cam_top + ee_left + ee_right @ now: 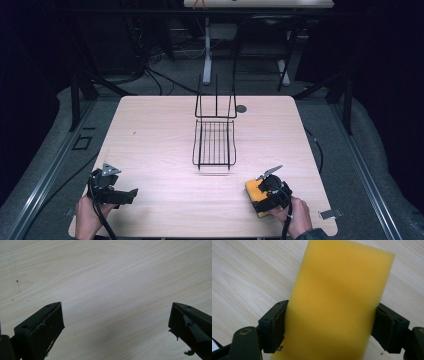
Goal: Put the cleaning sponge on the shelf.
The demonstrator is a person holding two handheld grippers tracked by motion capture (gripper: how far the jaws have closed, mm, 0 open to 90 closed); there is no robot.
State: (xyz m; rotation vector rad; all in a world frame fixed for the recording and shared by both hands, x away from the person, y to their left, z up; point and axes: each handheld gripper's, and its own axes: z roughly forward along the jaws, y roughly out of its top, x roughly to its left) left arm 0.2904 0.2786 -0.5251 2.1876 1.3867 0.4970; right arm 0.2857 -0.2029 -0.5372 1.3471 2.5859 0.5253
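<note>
A yellow sponge (253,192) lies near the table's front right corner. My right gripper (270,194) sits over it, held by a hand. In the right gripper view the sponge (342,285) stands between the two black jaws, and my right gripper (332,307) is shut on it, with a pad pressed into each long side. My left gripper (130,194) rests at the front left, pointing to the right. In the left gripper view its jaws stand wide apart, and my left gripper (115,307) is open over bare wood.
A black wire rack (214,142) with an upright back stands in the middle of the light wooden table (160,130). A small dark round grommet (241,108) lies behind it. A metal clip (330,214) sits at the front right edge. Dark frame posts flank the table.
</note>
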